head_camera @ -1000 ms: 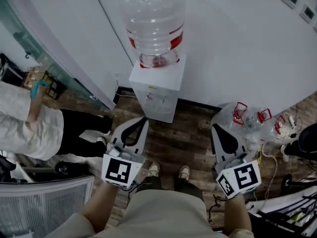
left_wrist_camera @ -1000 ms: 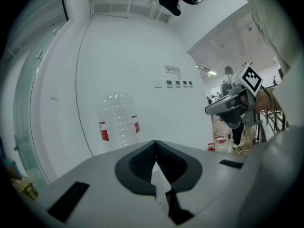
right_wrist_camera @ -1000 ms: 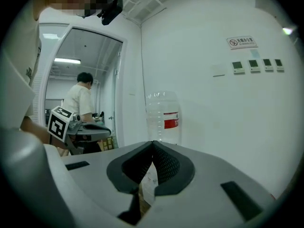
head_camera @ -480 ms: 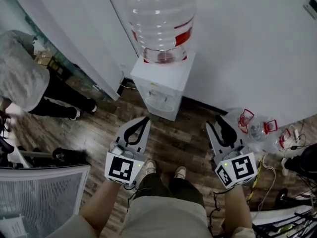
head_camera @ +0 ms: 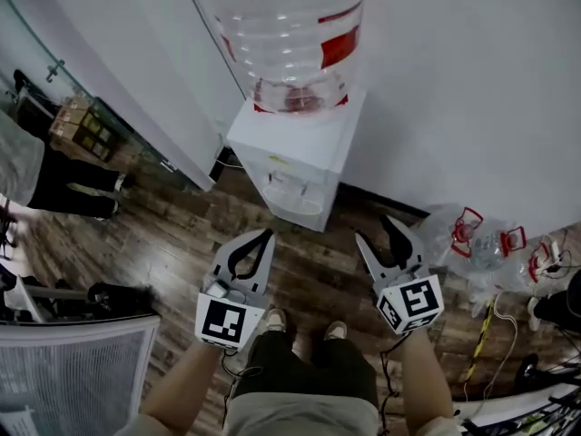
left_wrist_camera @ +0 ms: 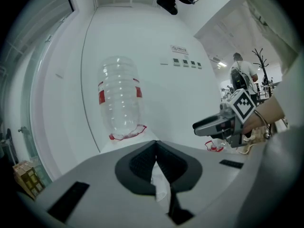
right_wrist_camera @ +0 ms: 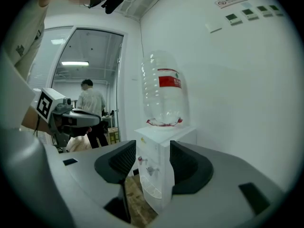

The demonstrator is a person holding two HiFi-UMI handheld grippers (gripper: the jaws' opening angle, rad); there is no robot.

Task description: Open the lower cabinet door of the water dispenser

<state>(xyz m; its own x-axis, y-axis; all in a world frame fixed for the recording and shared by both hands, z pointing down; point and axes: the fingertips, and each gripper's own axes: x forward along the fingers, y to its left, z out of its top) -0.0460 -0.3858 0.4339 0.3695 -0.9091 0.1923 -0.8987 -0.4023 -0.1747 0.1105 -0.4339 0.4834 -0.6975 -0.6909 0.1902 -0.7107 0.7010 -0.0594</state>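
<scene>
The white water dispenser (head_camera: 289, 157) stands against the wall with a big clear bottle (head_camera: 290, 34) on top. Its taps and drip tray (right_wrist_camera: 151, 186) show between my right jaws, while the lower cabinet door is hidden behind them. My right gripper (head_camera: 379, 230) hangs short of the dispenser's front right, its jaws opening with nothing between them. My left gripper (head_camera: 260, 236) is shut and empty, short of the dispenser's front left. In the left gripper view the closed fingertips (left_wrist_camera: 156, 148) point at the bottle (left_wrist_camera: 121, 103). The right gripper view has the bottle (right_wrist_camera: 164, 91) above the jaws.
A person (head_camera: 36, 180) stands by the glass partition (head_camera: 109, 107) at the left. Clear bags of empty bottles with red handles (head_camera: 481, 239) lie by the wall at the right. A mesh chair back (head_camera: 73, 371) is at lower left. The floor (head_camera: 318, 271) is dark wood planks.
The right jaws went from shut to apart. Both grippers now sit nearer the dispenser, which looms larger. The person at the left moved off toward the picture's edge.
</scene>
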